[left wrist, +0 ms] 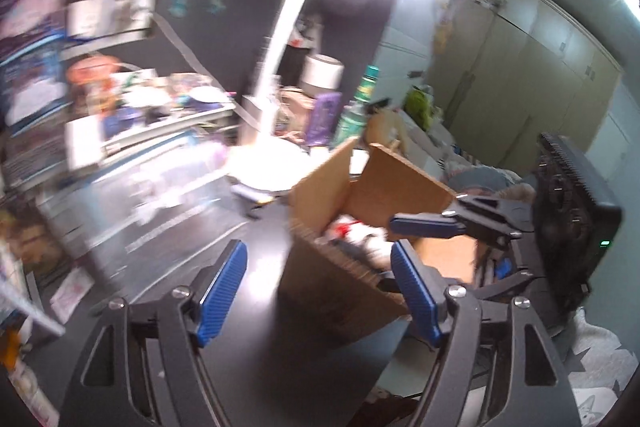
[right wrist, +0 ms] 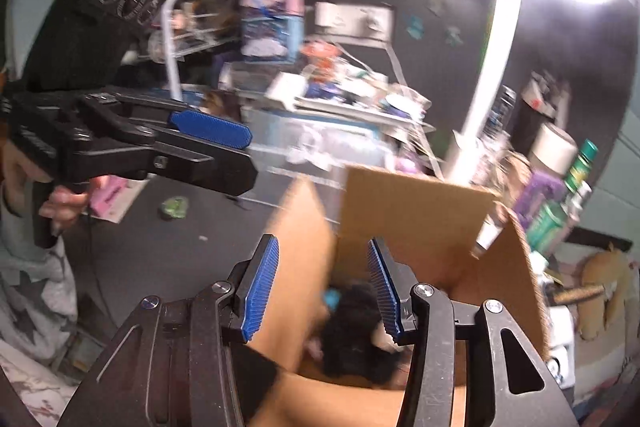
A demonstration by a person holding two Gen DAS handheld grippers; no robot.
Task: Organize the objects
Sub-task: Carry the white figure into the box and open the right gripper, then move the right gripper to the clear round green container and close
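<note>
1. The left gripper [left wrist: 316,291] stands wide apart, its two blue pads [left wrist: 222,293] empty, with nothing pressed between them. It hovers over the dark tabletop [left wrist: 168,259], just left of the cardboard box [left wrist: 340,291]; its right finger lies in front of the box's near corner.
2. The right gripper [right wrist: 324,291] is parted, less widely, and is released: nothing is clamped. It hangs above the open mouth of the cardboard box [right wrist: 416,211], with the box's left flap standing between its fingers in the picture; whether a pad touches that flap I cannot tell.
3. In the left wrist view the right gripper [left wrist: 424,227] reaches over the box from the right side.
4. In the right wrist view the left gripper [right wrist: 212,131] sits well left of the box, held by a hand [right wrist: 60,195].
5. Count: one box, with three upright flaps visible.
6. Inside the box lies one dark fuzzy object [right wrist: 356,331]; beside it, a small turquoise bit and something white are too blurred to identify.
7. Behind the box stand two green bottles [right wrist: 576,179] and one purple package [right wrist: 536,195].
8. One small green item [right wrist: 174,207] lies on the tabletop, left of the box.
</note>
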